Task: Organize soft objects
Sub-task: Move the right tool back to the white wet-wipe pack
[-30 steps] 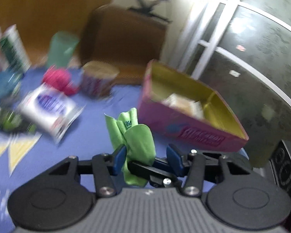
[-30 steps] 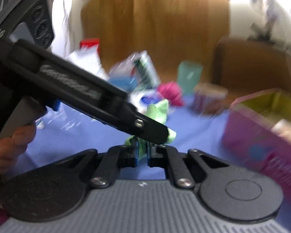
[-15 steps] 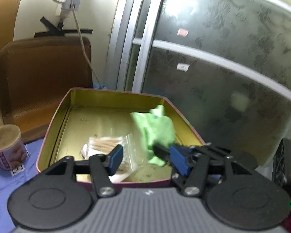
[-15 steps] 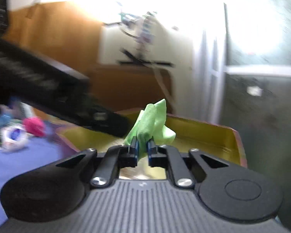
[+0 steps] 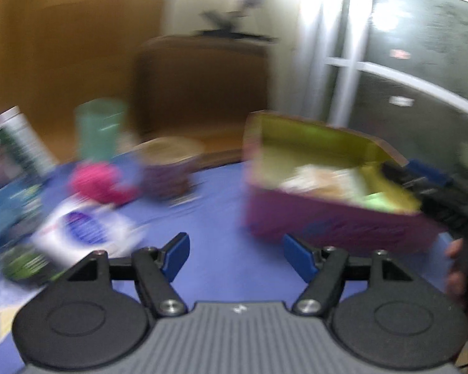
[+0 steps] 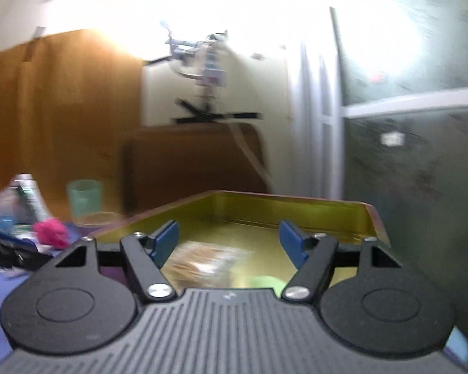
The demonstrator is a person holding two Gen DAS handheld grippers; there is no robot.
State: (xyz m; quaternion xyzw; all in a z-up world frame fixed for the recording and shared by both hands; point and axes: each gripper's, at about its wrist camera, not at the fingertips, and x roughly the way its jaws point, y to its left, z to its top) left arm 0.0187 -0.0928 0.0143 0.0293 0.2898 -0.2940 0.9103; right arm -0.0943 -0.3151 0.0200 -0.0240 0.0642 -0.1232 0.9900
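Note:
The green cloth (image 6: pixel 266 281) lies loose inside the pink tin box (image 6: pixel 296 207) with the gold lining, beside a clear packet (image 6: pixel 202 257). My right gripper (image 6: pixel 229 243) hovers over the box's near edge, its jaws opening with nothing between them. In the blurred left wrist view the same box (image 5: pixel 337 221) stands to the right on the blue tablecloth, with the green cloth (image 5: pixel 379 201) showing in it. My left gripper (image 5: pixel 235 257) is back over the bare cloth, jaws opening and empty. The right gripper (image 5: pixel 427 180) and a hand reach in at the right edge.
A pink fluffy ball (image 5: pixel 101 184), a white packet (image 5: pixel 84 230), a round tub (image 5: pixel 168 168), a teal cup (image 5: pixel 99 131) and a tall carton (image 5: pixel 18 143) lie to the left on the tablecloth. A brown chair (image 6: pixel 196 162) stands behind, glass doors (image 6: pixel 421 155) to the right.
Both grippers carried the green cloth over the box and let go of it; it now lies in the box. The left gripper has swung back leftward over the table.

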